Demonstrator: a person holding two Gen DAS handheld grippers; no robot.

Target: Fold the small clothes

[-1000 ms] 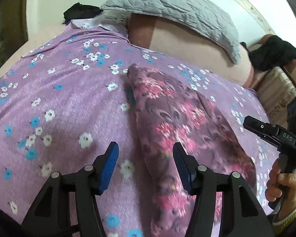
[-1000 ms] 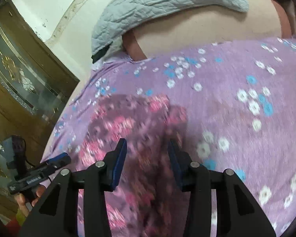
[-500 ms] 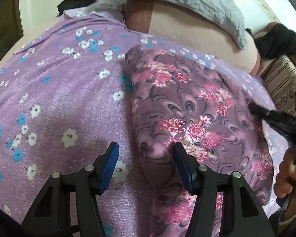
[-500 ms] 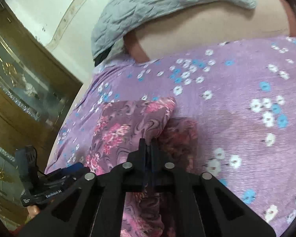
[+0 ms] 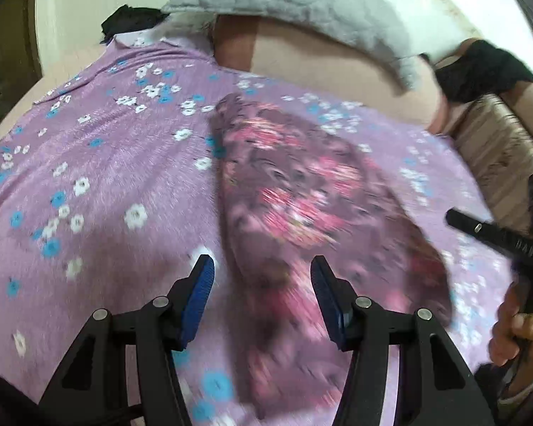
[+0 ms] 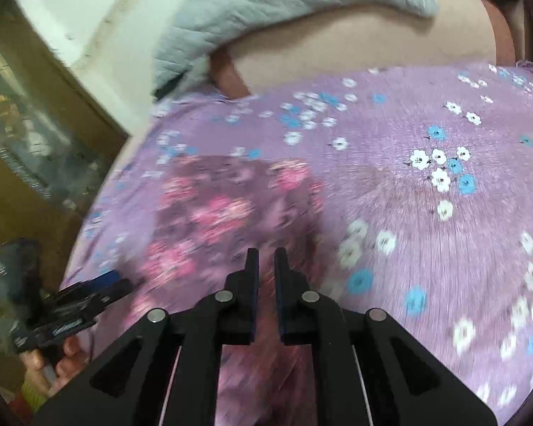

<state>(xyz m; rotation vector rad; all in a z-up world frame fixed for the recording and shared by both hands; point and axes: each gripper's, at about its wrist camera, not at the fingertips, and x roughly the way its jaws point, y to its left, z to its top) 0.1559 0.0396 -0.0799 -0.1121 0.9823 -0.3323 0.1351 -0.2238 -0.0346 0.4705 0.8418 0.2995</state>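
A small dark-purple garment with pink flowers [image 5: 302, 206] lies on the lilac flowered bedsheet [image 5: 99, 184]; it also shows in the right wrist view [image 6: 224, 209]. My left gripper [image 5: 263, 284] is open, its blue pads over the garment's near left edge. My right gripper [image 6: 265, 266] has its jaws a narrow gap apart with nothing between them, above the garment's near right part. The right gripper's body shows at the right edge of the left wrist view [image 5: 497, 238]. Both views are motion-blurred.
A grey quilted pillow [image 5: 302, 7] lies across the pink headboard bolster [image 5: 337, 67]. Black clothes [image 5: 479, 67] sit at the far right and far left corners. A wooden glass-front cabinet [image 6: 28, 142] stands beside the bed.
The right gripper closed on the garment's right part, carried it over to the left, and now its jaws have parted slightly and let go. The garment lies narrower. The left gripper stayed open.
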